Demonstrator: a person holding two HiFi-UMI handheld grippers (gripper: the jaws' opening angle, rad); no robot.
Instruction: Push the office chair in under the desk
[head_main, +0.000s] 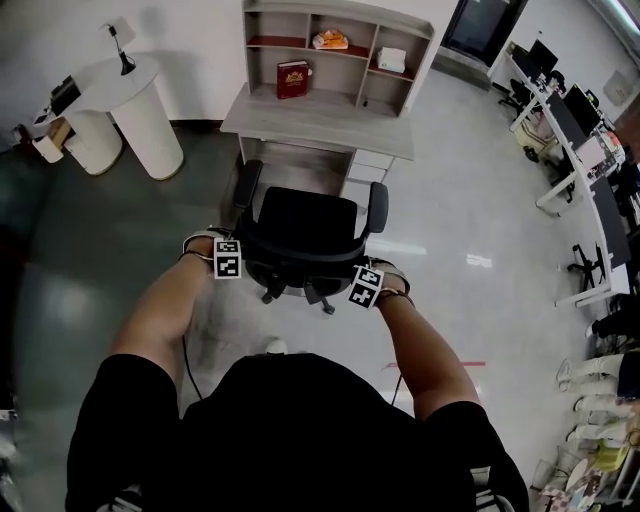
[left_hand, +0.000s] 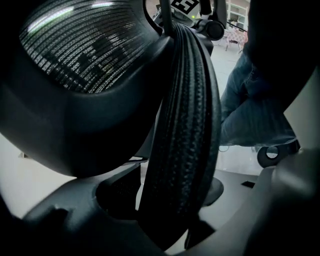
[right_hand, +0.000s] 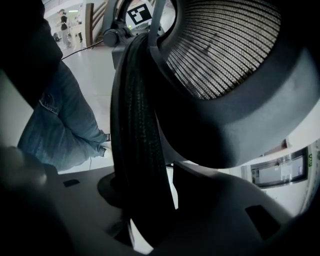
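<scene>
A black office chair (head_main: 305, 230) stands just in front of the grey desk (head_main: 320, 128) with its shelf unit, the seat facing the desk and its backrest toward me. My left gripper (head_main: 238, 256) holds the backrest's left edge and my right gripper (head_main: 362, 280) its right edge. In the left gripper view the ribbed backrest rim (left_hand: 180, 130) runs between the jaws of the left gripper (left_hand: 170, 220), pads against it. The right gripper view shows the same rim (right_hand: 137, 130) clamped by the right gripper (right_hand: 145, 220). The mesh back (right_hand: 220, 45) fills the rest.
A white round stand (head_main: 140, 115) is at the far left. Office desks with monitors (head_main: 580, 140) line the right side. A red book (head_main: 292, 78) and boxes sit on the shelves. My jeans (left_hand: 255, 115) show behind the chair.
</scene>
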